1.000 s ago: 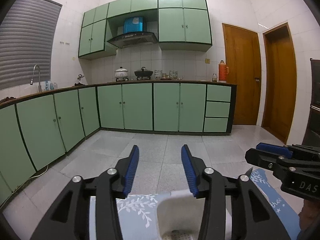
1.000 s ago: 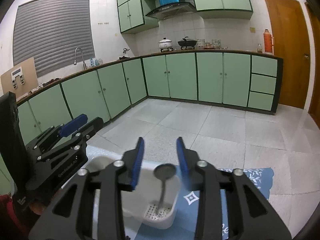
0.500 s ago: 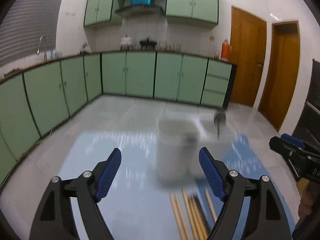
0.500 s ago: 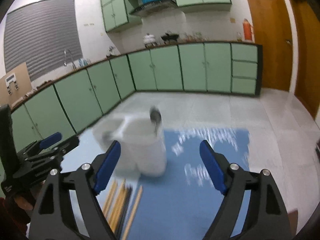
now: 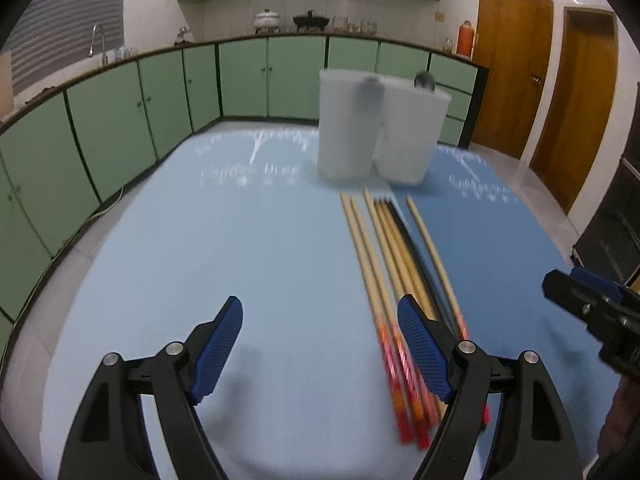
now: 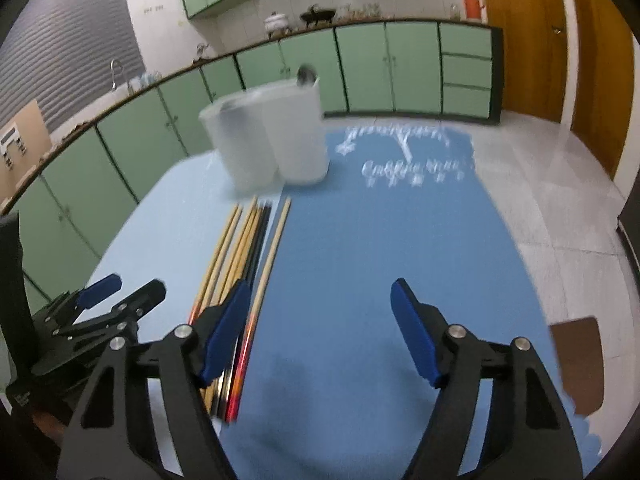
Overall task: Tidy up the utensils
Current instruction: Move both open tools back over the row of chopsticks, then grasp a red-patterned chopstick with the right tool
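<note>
A white two-compartment utensil holder (image 5: 380, 128) stands at the far end of a blue tablecloth (image 5: 240, 260), with a spoon (image 5: 424, 80) upright in it. It also shows in the right wrist view (image 6: 276, 136). Several chopsticks (image 5: 396, 272) lie side by side in front of it, also seen in the right wrist view (image 6: 240, 264). My left gripper (image 5: 320, 348) is open and empty, low over the cloth just left of the chopsticks. My right gripper (image 6: 320, 332) is open and empty, just right of them.
Green kitchen cabinets (image 5: 140, 100) run along the far walls. Wooden doors (image 5: 516, 80) are at the right. The table's right edge drops to a tiled floor (image 6: 560, 184). A brown chair seat (image 6: 580, 360) sits off the right edge.
Both grippers have pulled back from the holder and dropped toward the near end of the table. Their jaws have opened wide. The chopsticks have come into view.
</note>
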A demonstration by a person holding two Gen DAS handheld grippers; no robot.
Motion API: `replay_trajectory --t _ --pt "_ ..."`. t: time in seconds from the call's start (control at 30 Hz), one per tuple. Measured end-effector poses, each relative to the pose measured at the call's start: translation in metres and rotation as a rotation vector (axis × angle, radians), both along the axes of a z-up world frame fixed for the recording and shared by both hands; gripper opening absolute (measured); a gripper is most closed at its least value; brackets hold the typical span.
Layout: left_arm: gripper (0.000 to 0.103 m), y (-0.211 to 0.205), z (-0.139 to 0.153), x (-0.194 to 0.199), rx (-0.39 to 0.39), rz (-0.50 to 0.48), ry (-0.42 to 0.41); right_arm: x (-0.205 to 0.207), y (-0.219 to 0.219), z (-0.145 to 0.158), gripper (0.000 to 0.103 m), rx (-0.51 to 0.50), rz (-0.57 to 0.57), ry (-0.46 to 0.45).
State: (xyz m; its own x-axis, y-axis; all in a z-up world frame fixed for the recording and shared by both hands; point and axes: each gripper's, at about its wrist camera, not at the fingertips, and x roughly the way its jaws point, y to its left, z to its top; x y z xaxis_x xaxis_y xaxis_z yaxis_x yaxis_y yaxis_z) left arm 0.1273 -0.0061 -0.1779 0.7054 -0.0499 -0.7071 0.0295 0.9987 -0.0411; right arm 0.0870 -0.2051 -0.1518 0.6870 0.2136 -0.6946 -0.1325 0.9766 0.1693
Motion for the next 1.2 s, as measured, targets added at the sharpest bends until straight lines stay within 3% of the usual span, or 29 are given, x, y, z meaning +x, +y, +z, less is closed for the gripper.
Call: replay_trajectory --t 0.5,0.97,1.2 --pt "0.070 -0.007 -0.026 -0.034 0.001 -0.055 0.084 -0.036 0.029 -0.035 0.049 -0.060 0.109 0.111" --pt "0.070 -0.011 -0.025 -0.047 0.007 -0.080 0.086 -0.042 0.034 -0.037 0.045 -0.117 0.111 0.107" --pt "0.069 0.000 -0.021 -0.048 -0.004 -0.039 0.085 -0.043 0.018 -0.032 0.044 -0.056 0.104 0.108"
